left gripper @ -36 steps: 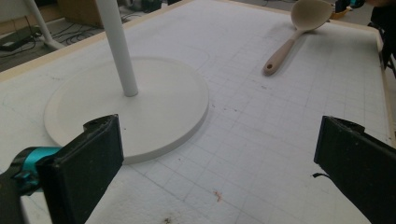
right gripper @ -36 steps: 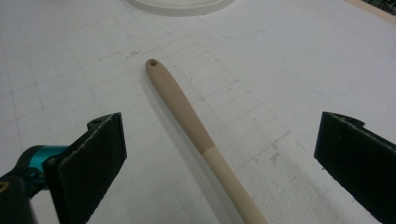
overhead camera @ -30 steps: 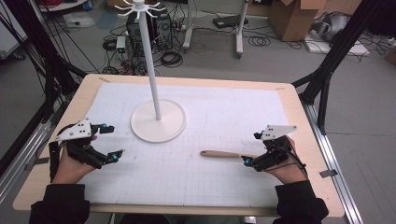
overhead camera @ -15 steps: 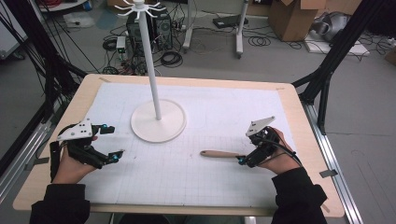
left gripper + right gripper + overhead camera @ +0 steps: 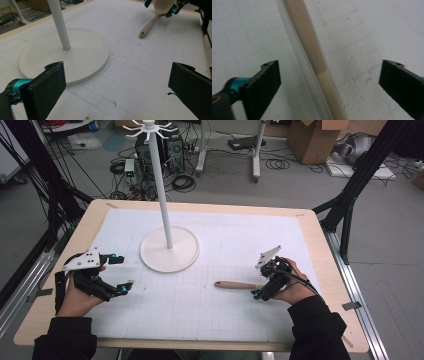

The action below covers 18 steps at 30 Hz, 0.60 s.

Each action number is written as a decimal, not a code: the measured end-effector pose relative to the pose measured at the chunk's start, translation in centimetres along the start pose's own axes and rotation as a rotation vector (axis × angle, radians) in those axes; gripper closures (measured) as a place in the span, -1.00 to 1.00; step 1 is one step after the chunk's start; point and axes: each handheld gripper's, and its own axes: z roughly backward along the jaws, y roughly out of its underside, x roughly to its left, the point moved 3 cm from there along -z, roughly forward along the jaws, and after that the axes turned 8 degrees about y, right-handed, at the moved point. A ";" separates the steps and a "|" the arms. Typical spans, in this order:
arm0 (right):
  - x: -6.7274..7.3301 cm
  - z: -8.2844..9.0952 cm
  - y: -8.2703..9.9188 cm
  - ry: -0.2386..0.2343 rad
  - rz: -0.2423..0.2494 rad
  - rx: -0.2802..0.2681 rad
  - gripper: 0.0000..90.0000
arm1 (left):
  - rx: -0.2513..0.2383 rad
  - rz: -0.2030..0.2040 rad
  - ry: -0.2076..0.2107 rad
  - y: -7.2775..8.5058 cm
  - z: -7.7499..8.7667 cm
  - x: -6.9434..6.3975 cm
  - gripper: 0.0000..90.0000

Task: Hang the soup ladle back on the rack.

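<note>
A wooden spoon (image 5: 234, 284) lies on the white gridded mat (image 5: 210, 310), its handle pointing left. My right gripper (image 5: 260, 282) is tilted down over the spoon's right end, open, one jaw on each side. In the right gripper view the handle (image 5: 310, 47) runs up between the spread jaws of that gripper (image 5: 330, 75), touching neither. My left gripper (image 5: 124, 273) is open at the left of the mat, empty. In the left gripper view its jaws (image 5: 117, 92) stand wide apart, with the spoon (image 5: 150, 25) far off at the upper right.
A white stand (image 5: 170, 251) with a round base, a tall pole and hooks at its top sits left of centre on the mat; the base (image 5: 65, 55) is close ahead of the left gripper. The wooden table edge (image 5: 320, 250) frames the mat. Cables and boxes litter the floor beyond.
My right gripper has moved left and tipped down over the spoon's right end. The left gripper has hardly moved. The spoon lies where it was.
</note>
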 end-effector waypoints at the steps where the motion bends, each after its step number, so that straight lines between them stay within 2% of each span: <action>1: 0.0 -0.2 0.0 0.001 0.008 0.009 -0.89 | -0.002 0.002 -0.001 0.0 0.0 0.0 -0.96; 3: 0.0 -0.5 0.1 0.005 0.017 0.028 -0.84 | -0.002 0.002 0.000 0.0 -0.1 0.0 -0.96; 5: 0.0 -0.7 0.0 0.006 0.033 0.044 -0.65 | 0.000 0.000 0.000 0.0 0.0 0.0 -0.96; 8: 0.0 -0.8 0.1 0.015 0.036 0.055 -0.63 | 0.000 0.002 0.001 0.0 0.0 0.0 -0.96; 15: 0.0 -1.1 0.2 0.003 0.042 0.090 -0.28 | -0.003 0.003 0.000 0.1 0.0 0.0 -0.96; 18: 0.0 -1.3 0.2 -0.003 0.046 0.094 -0.21 | -0.005 0.003 0.002 0.0 0.0 0.0 -0.96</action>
